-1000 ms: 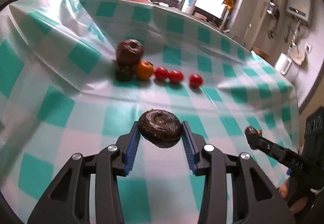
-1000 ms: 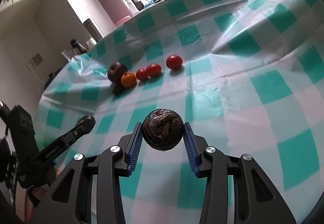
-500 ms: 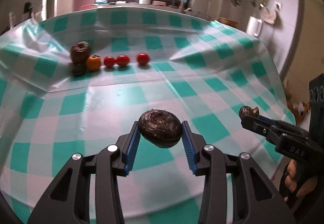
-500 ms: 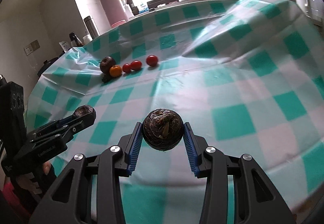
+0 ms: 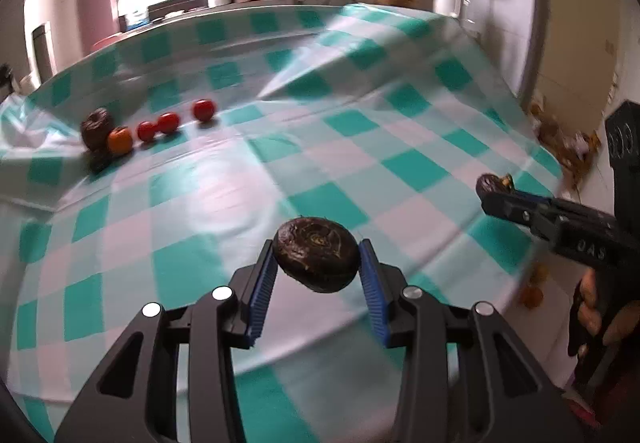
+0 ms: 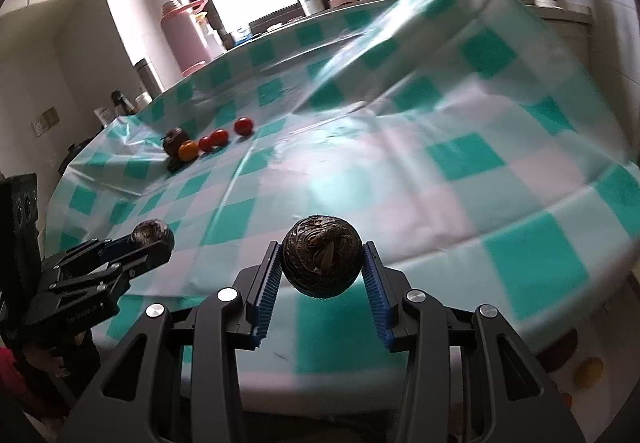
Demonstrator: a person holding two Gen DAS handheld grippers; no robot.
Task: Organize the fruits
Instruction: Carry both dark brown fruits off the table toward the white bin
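low in the frame, left gripper (image 5: 316,263) clamps a flat dark fruit (image 5: 316,259); right gripper (image 6: 322,267) clamps a round dark fruit (image 6: 322,257). fruit row (image 5: 148,131) waits upper left on the bench (image 5: 400,163), so carry level, set each beside its kind, release gently.

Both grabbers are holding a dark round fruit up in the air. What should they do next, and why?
Probably carry both toward the fruit row far across the checked tablecloth. The left gripper and right gripper each clamp a dark brown fruit near the table's edge, and similar dark fruits already sit at the row's end.
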